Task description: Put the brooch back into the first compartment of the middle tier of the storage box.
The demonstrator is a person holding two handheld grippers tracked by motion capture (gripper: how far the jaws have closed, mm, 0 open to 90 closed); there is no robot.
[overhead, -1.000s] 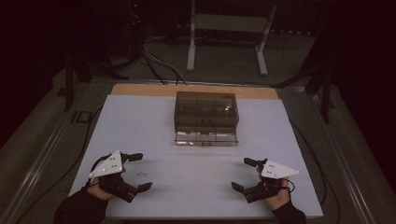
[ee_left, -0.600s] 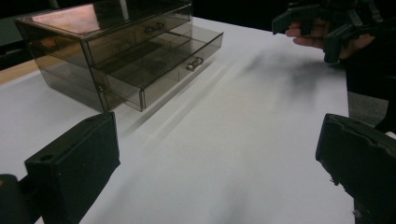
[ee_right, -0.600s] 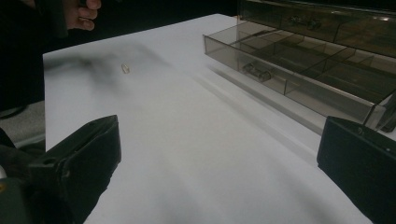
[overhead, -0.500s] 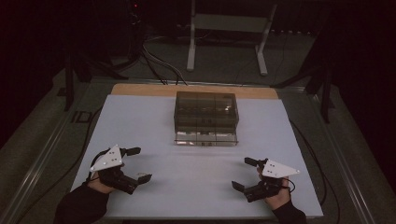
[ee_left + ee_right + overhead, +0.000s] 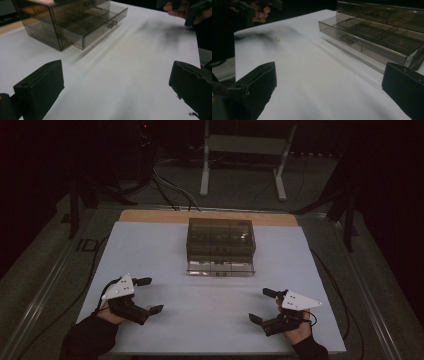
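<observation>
Both grippers idle near the front edge; drawer box untouched, bottom drawer pulled out.

Left gripper [image 5: 145, 295] and right gripper [image 5: 262, 305] rest low on the white table [image 5: 150, 245], jaws spread wide and holding nothing. The smoky plastic drawer box [image 5: 221, 240] sits mid-table toward the far side, well apart from both; its bottom drawer [image 5: 220, 268] stands pulled out, compartments apparently empty. A small pale ring [image 5: 277, 39] lies on the table by the left hand. Judged step: approach not yet begun. Next move likely calls for a reach forward to the drawer or ring. Open surface between grippers and box; the table's front edge is close to both wrists.
</observation>
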